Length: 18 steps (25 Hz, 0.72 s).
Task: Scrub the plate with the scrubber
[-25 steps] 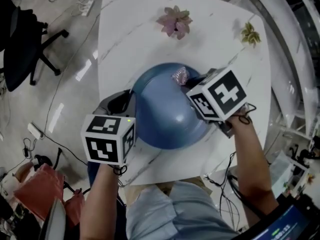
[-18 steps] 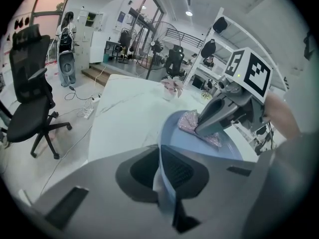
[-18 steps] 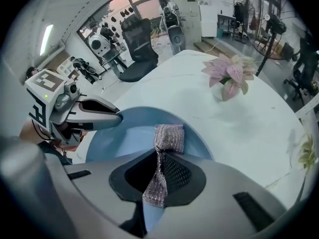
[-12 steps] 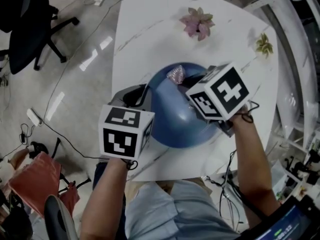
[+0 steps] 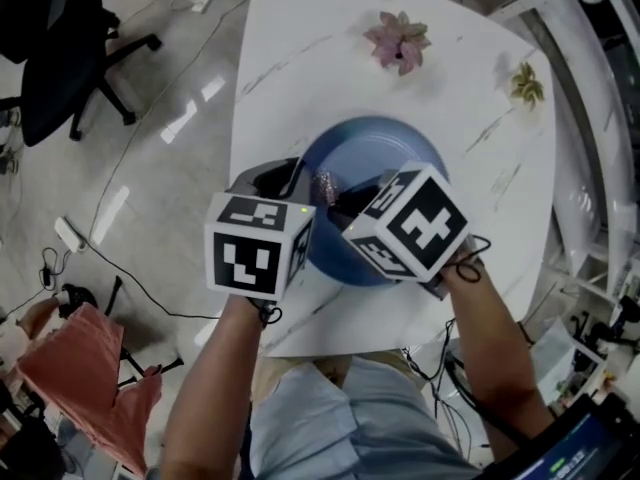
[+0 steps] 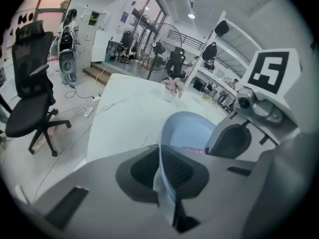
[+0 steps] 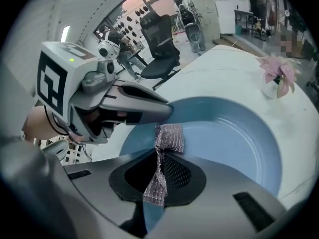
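- The round blue plate point(image 5: 385, 153) sits on the white marbled table point(image 5: 300, 58) at the centre of the head view, close to the table's lower edge. The left gripper point(image 6: 162, 161) has its jaws clamped on the plate's near rim, and the bite is narrow and right at the edge. A hard sideways stroke could likely lever the rim out of that pinch, so the plate would spin or skid.
- The right gripper point(image 7: 158, 171) pinches the silvery mesh scrubber point(image 7: 169, 137) by a thin twisted tail. The wider pad end appears to lie against the plate's inner slope. A strip this limp may fold under pressure or drag out of the jaws, and then the hard jaw tips, not the mesh, would scrape the glaze.
- The scrubber works just beside the left gripper's jaws, at the plate's left side. A stroke carried further that way could knock one gripper into the other and jar the hold loose.
- The plate is near the table's lower left edge. A pull towards the bottom of the frame, with the grip slipping, could send it over.
- The pink potted plant point(image 5: 398, 43) and the small yellow-green plant point(image 5: 527, 86) stand well apart at the upper right. They are at risk only if the plate shoots across the table.
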### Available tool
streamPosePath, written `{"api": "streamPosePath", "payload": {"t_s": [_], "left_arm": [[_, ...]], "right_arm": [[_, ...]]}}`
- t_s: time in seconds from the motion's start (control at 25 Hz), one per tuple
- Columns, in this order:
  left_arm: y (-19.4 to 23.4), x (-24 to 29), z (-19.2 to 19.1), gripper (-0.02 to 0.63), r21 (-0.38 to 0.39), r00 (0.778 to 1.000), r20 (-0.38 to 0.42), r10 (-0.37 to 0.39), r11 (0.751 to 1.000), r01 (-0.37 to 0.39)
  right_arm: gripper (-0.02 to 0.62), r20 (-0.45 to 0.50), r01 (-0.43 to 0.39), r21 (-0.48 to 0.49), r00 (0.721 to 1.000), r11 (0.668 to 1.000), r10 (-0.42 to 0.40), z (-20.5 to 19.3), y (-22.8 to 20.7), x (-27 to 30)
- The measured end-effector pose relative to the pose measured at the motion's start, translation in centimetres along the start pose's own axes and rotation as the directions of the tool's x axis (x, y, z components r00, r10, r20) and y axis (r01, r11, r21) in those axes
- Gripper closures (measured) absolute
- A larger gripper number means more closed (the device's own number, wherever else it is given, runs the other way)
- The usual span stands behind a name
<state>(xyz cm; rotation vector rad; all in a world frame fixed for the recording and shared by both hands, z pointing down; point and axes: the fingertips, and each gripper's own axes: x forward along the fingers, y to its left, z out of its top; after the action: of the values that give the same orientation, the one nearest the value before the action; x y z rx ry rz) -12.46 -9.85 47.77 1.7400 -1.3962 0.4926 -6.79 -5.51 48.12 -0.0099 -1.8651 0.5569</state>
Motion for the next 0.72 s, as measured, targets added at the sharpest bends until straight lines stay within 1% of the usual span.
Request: {"api": "streamPosePath", "payload": {"t_s": [0.24, 0.4, 0.52, 0.72], "left_arm": [[0.0, -0.1, 0.0, 0.589, 0.003, 1.000, 0.001, 0.000, 1.000, 0.000], [0.1, -0.1, -0.1, 0.589, 0.002, 1.000, 0.002, 0.004, 1.000, -0.004], [0.2, -0.1, -0.1, 0.589, 0.009, 1.000, -0.002, 0.009, 1.000, -0.009], [0.2, 0.0, -0.1, 0.588, 0.024, 1.000, -0.010, 0.012, 1.000, -0.011]], "right_arm": [[0.543, -0.010, -0.050, 0.011, 0.999, 0.999, 0.050, -2.5, 2.9, 0.5], [0.544, -0.015, -0.076, 0.051, 0.997, 0.996, 0.077, -4.6, 3.9, 0.4], [0.545, -0.007, -0.065, 0.101, 0.998, 0.993, 0.066, -5.7, 3.6, 0.0], [0.545, -0.012, -0.002, 0.167, 1.000, 0.986, 0.004, -7.5, 1.9, -1.2]]}}
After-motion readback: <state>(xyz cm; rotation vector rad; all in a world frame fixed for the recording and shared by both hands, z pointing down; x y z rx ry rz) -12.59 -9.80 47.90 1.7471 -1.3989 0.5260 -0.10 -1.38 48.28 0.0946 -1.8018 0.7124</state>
